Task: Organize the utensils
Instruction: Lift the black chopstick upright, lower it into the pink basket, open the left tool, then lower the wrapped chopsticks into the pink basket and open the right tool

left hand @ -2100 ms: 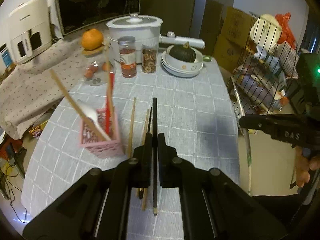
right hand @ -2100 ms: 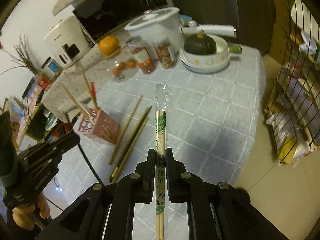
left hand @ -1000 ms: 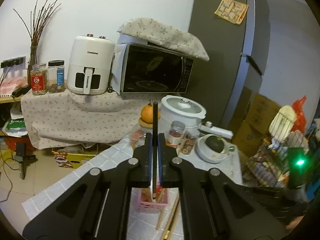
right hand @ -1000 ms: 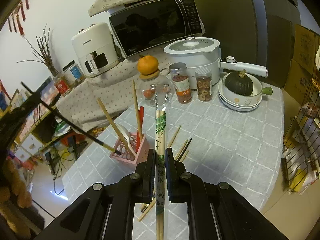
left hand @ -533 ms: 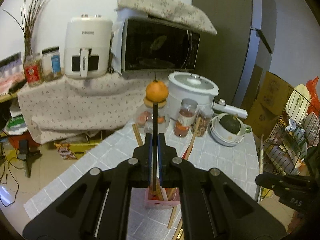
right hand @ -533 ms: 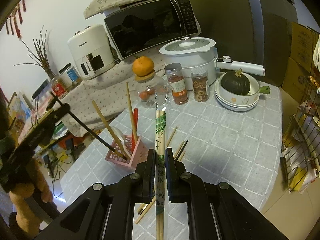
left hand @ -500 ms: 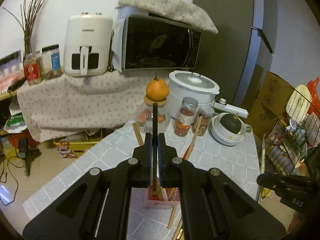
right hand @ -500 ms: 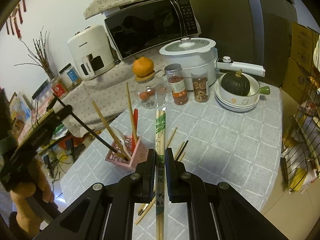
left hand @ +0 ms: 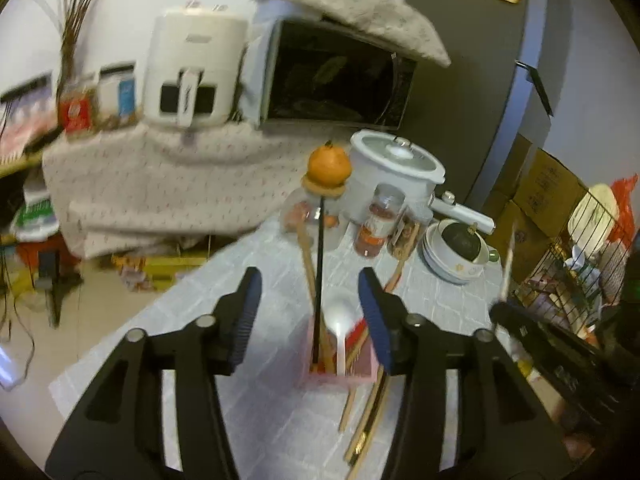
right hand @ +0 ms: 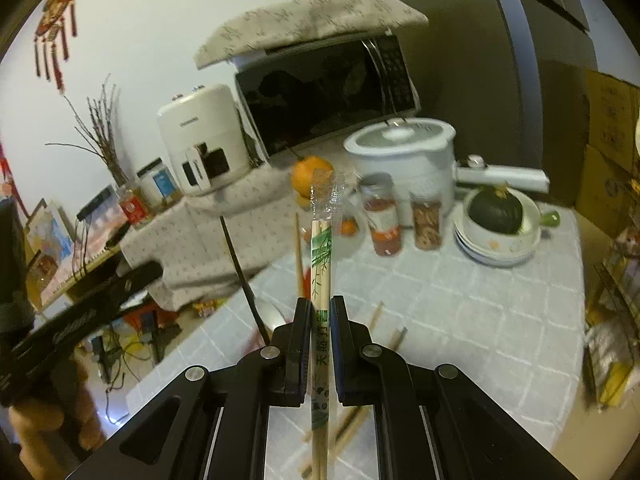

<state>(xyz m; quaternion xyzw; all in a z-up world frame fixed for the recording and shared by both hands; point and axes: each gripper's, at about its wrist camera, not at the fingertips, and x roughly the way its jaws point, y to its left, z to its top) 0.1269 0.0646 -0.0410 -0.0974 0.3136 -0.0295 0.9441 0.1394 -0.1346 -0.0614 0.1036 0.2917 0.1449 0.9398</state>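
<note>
Black chopstick [left hand: 319, 280] upright in pink holder [left hand: 340, 376] beside white spoon [left hand: 339, 320]; wrapped chopsticks [right hand: 321, 280] pinched upright.

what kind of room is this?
Most likely a home kitchen or dining corner: a microwave and air fryer on a side counter, and a cooking pot on a cloth-covered table.
</note>
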